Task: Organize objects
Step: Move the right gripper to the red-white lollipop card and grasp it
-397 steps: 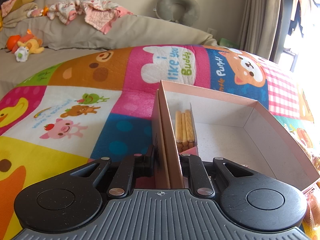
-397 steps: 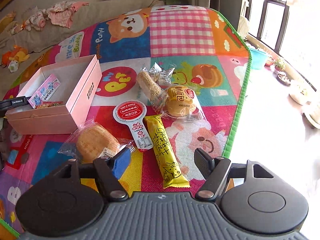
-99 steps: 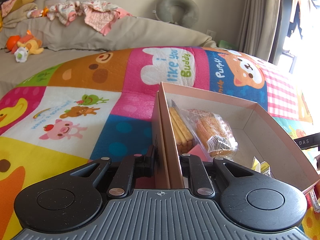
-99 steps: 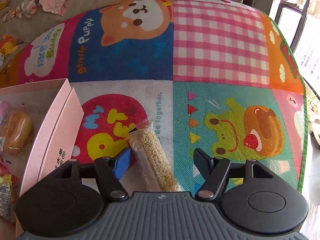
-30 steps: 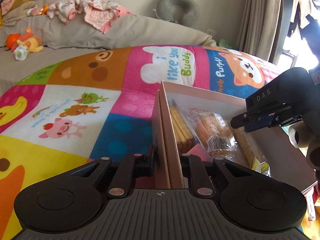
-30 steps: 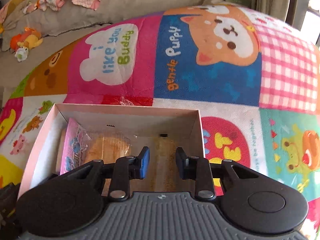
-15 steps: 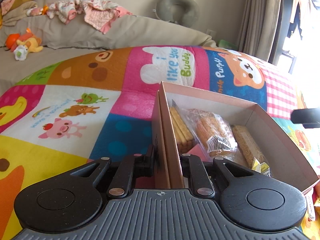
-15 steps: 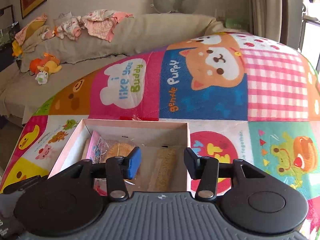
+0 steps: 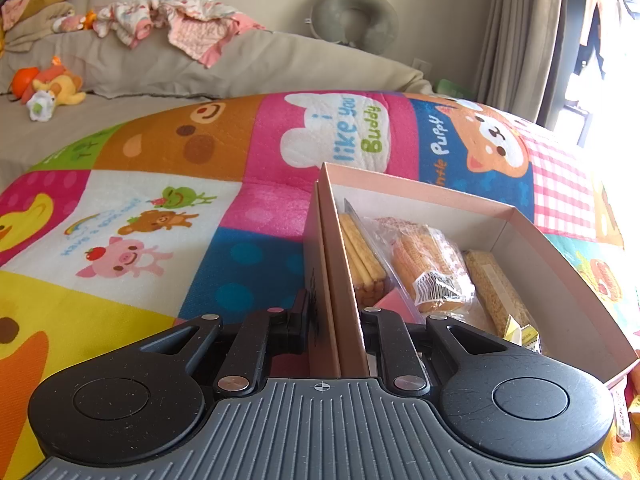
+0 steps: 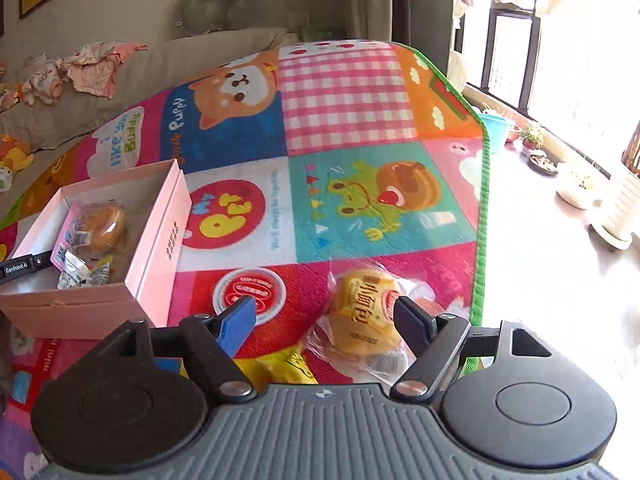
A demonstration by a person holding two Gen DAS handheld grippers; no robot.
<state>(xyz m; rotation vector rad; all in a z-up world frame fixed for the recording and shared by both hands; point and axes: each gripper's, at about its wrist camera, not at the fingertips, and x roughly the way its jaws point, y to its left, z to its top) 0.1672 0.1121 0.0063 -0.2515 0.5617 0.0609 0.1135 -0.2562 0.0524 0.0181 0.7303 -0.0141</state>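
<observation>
**Wrapped bun framed by the right gripper; box steadied by the left**

The right gripper [image 10: 325, 322] is shown unclenched; its jaws have just been opening, and nothing is pressed between them. Just beyond and between the fingers, near the right edge of the play mat [image 10: 352, 88], lies the wrapped bun [image 10: 366, 312], sealed in clear crinkled film. It is judged to be light, soft and easily crushed, with a slippery wrapper; a gentle hold across the middle of the bun is advised, not on the loose film ends, which may slide out. To its near left a yellow snack packet [image 10: 286, 366] is partly hidden by the gripper body, and a round red paper fan [image 10: 250, 290] lies flat beside it. Further left stands the pink box [image 10: 156, 256]. In the left wrist view, the left gripper [image 9: 334, 312] is seen clenched on the box's near left wall. Inside are seen biscuit sticks [image 9: 360, 258], a wrapped cake [image 9: 428, 264] and a grain bar [image 9: 494, 292].
</observation>
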